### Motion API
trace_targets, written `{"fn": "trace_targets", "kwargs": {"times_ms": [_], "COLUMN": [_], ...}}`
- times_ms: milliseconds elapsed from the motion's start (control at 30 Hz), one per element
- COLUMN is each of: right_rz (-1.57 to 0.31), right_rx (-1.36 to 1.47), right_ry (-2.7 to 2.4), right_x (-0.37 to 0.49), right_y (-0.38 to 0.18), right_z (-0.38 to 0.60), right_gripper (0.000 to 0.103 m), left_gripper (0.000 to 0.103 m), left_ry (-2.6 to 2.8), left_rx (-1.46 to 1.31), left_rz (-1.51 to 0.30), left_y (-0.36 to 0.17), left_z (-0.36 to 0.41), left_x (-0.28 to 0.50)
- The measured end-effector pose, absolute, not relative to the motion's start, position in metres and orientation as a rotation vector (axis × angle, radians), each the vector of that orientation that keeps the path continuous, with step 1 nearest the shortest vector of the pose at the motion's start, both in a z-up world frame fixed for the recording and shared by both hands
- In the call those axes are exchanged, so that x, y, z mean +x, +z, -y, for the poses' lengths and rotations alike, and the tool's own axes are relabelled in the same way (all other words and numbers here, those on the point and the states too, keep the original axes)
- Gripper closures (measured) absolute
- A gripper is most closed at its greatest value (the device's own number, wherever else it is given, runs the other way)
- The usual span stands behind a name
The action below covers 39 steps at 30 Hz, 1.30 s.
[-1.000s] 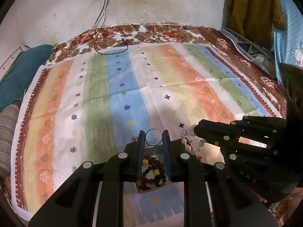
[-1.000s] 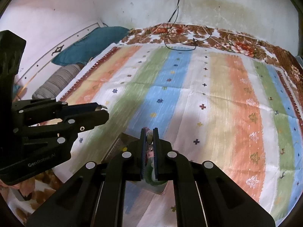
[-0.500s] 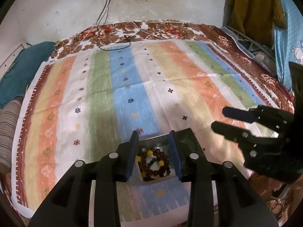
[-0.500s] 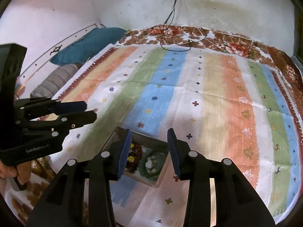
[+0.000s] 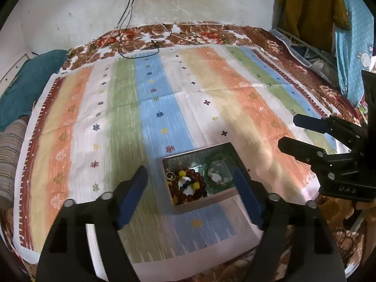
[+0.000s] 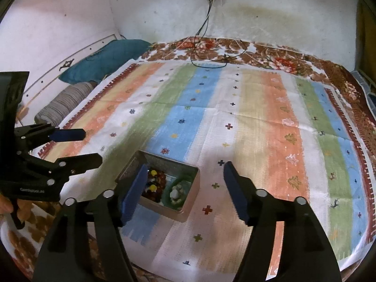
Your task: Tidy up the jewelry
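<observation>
Both the left gripper [image 5: 190, 196] and right gripper [image 6: 183, 188], spread wide and empty, hover above the rectangular silver metal tin [image 5: 231, 149] holding dark-red beaded bracelets [image 5: 190, 185] and a green bangle [image 5: 217, 176]; sorting seems finished, withdrawal probably next.

A home bedroom: striped bedspread [image 5: 188, 98] over a bed, pillows [image 6: 103, 58] by the wall, clothes [image 5: 310, 7] hanging.

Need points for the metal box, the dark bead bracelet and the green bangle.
metal box [image 5: 199, 204], left wrist view, on its near wall.
dark bead bracelet [image 5: 196, 193], left wrist view, on the bead loop's right side.
green bangle [image 5: 208, 164], left wrist view, on its left rim.
</observation>
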State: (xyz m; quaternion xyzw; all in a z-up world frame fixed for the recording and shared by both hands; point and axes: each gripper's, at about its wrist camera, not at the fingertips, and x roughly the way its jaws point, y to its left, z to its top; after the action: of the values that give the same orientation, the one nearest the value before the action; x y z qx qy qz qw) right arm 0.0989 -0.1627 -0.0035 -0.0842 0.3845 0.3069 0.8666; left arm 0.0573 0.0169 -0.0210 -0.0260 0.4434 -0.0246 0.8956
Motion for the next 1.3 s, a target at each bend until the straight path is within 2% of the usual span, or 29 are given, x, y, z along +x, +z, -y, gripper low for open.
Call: {"fn": "trace_targets", "kwargs": {"times_ms": [200,433,1300], "right_rz": [-0.797,-0.784,-0.698], "right_rx": [-0.159,-0.146,-0.09], "right_ry": [0.642,0.639,0.647], "right_x": [0.088,0.076,0.054], "right_y": [-0.005,-0.006,0.001], "right_z": [0.173,0.181,0.199], "right_gripper": [0.021,0.011,0.01], "left_gripper": [0.007,0.006,0.006], "left_ry": [-0.035,-0.017,0.003], "left_rx": [-0.028,-0.017,-0.005], "left_rz": [-0.903,-0.913,-0.861], "left_y": [-0.022,-0.025,-0.023], "left_z": [-0.012,-0.006,0.004], "left_x": [0.045,0.034,0.014]}}
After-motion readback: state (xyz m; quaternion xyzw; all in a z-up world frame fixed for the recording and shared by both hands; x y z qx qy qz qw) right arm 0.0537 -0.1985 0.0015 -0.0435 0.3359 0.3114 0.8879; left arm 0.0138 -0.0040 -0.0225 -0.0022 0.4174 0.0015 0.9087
